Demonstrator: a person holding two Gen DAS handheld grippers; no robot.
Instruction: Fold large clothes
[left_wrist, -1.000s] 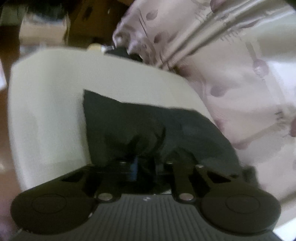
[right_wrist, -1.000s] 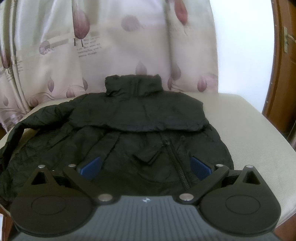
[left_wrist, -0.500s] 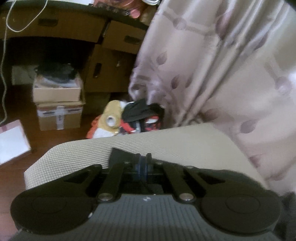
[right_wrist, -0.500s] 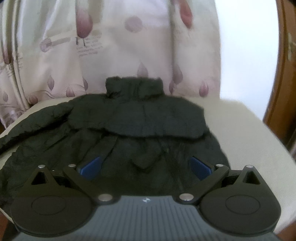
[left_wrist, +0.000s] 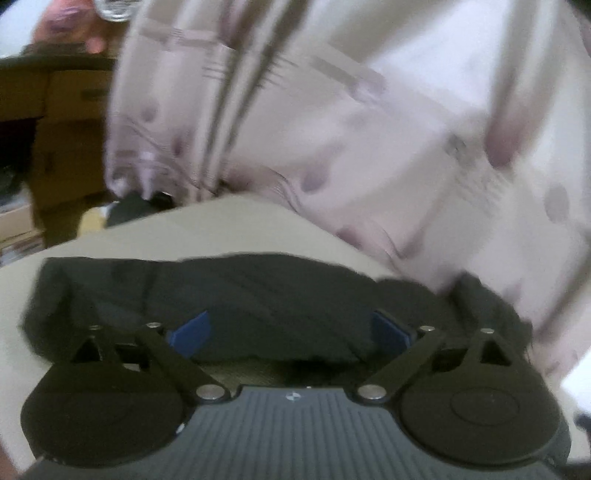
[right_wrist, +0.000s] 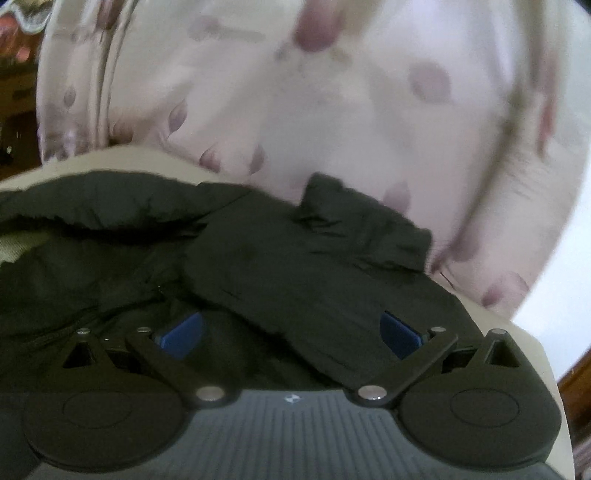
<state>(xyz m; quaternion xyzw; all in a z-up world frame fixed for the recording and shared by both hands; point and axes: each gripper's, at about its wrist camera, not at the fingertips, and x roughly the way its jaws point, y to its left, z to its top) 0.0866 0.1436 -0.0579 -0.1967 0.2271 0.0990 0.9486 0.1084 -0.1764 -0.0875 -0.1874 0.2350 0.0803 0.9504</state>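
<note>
Setting: a pale cushioned surface (left_wrist: 207, 229) is seen in front of a pink-spotted curtain (left_wrist: 369, 129), with brown drawers (left_wrist: 55, 96) at the far left; both views are blurred.

Garment: a black jacket (right_wrist: 295, 273) is spread on the cushioned surface, its collar (right_wrist: 369, 221) at the far side close to the curtain.

Sleeve: a long dark band (left_wrist: 229, 284), judged to be the left sleeve, is laid across the near part of the left view, its end toward the left.

Zip: a zipper line (right_wrist: 110, 314) is seen at the near left of the right view.

Left gripper (left_wrist: 290, 330): its blue pads (left_wrist: 188, 330) are spread wide apart and nothing is pinched between them; the dark band lies just beyond.

Right gripper (right_wrist: 290, 330): it is released too, with its pads wide apart, and a flap of the jacket is seen in the space between them, ungripped.

Done: the jacket is laid out, and a panel on the right appears to be turned over the body.

Left: the remaining folds are judged not yet made, since the left sleeve is extended and the collar is standing out.
</note>
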